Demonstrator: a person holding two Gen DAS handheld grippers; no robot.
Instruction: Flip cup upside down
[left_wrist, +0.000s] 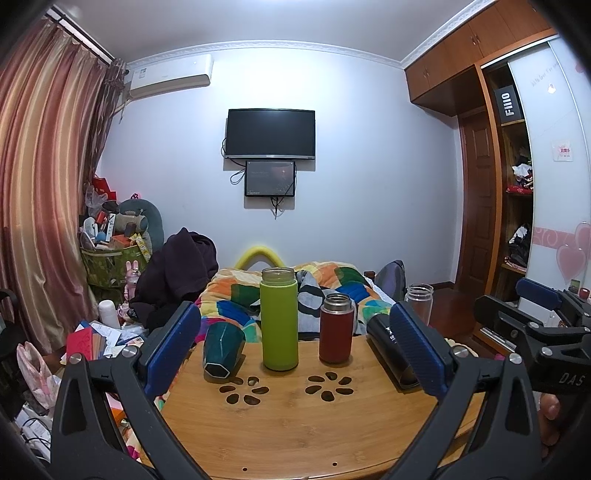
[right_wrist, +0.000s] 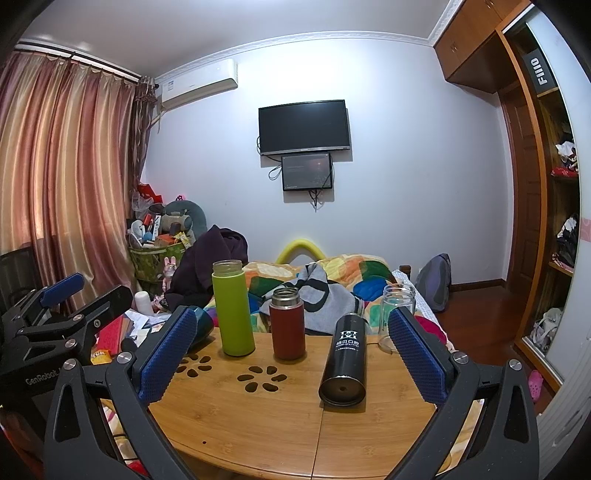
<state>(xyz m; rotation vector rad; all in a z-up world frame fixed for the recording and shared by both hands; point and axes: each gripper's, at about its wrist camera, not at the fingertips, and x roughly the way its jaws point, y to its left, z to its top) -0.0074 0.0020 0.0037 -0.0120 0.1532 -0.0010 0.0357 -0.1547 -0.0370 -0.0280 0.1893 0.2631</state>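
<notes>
Cup choice comes first, and you have several on the table (left_wrist: 295, 417): judging by where things lie, the black cup (right_wrist: 345, 360) nearest the right hand-held gripper (right_wrist: 291, 354) is already mouth-down, leaning toward the table's right edge, and the dark teal cup (left_wrist: 222, 349) by the left edge also sits with its base showing. Both hand-held grippers are spread wide and hold nothing; the left hand-held gripper (left_wrist: 295, 350) hovers over the near edge. Farther back, the red cup (left_wrist: 336, 328) and the tall green cup (left_wrist: 279, 319) stand upright with open mouths, side by side but apart, and a clear glass cup (right_wrist: 397, 314) stands at the far right corner. Take an upright one at mid-body, lift clear of its neighbours before you turn it, and set the rim down flat on bare wood, away from the flower-shaped cut-outs (left_wrist: 243, 389).
</notes>
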